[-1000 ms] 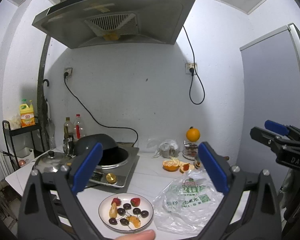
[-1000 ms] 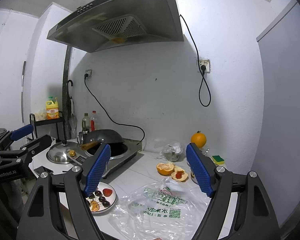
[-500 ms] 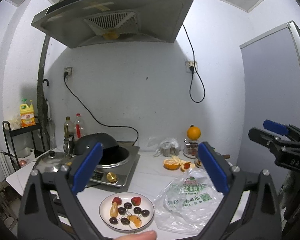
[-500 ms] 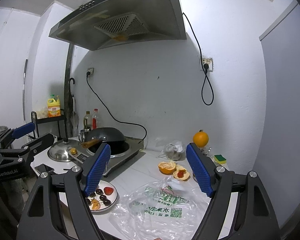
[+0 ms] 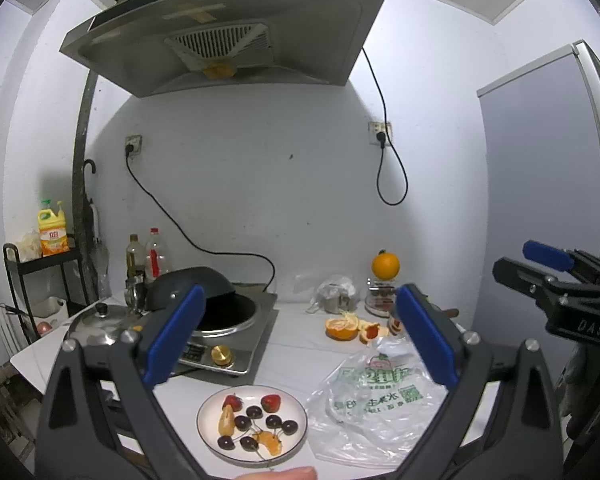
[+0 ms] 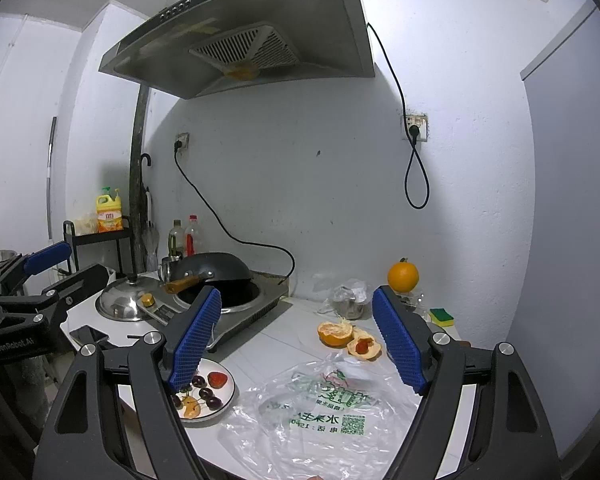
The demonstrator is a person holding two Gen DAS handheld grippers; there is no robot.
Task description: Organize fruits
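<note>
- Left gripper (image 5: pixel 296 336): held above the white counter (image 5: pixel 296 344), blue pads (image 5: pixel 172 334) spread wide, nothing between them.
- Right gripper (image 6: pixel 296 340): likewise released, pads far apart and bare, raised over the plastic bag (image 6: pixel 320 412).
- White plate (image 5: pixel 300 434) near the counter's front edge, just left of the bag; loaded with two strawberries (image 5: pixel 271 402), several dark cherries (image 5: pixel 273 421) on stems, and orange segments (image 5: pixel 225 420).
- Clear bag with green print, crumpled flat on the counter, right of the plate and touching or nearly touching its rim.
- Behind the bag: a partly peeled orange (image 6: pixel 334 332), and beside it a cup of peel (image 6: pixel 364 347) with something red in it.
- Whole orange (image 6: pixel 403 275) perched on a glass jar by the back wall, well apart from the plate.
- Dark wok (image 5: pixel 204 288) tilted on the induction cooker (image 5: pixel 236 344), left of the fruit.
- Steel lid (image 6: pixel 120 302) lying left of the cooker.
</note>
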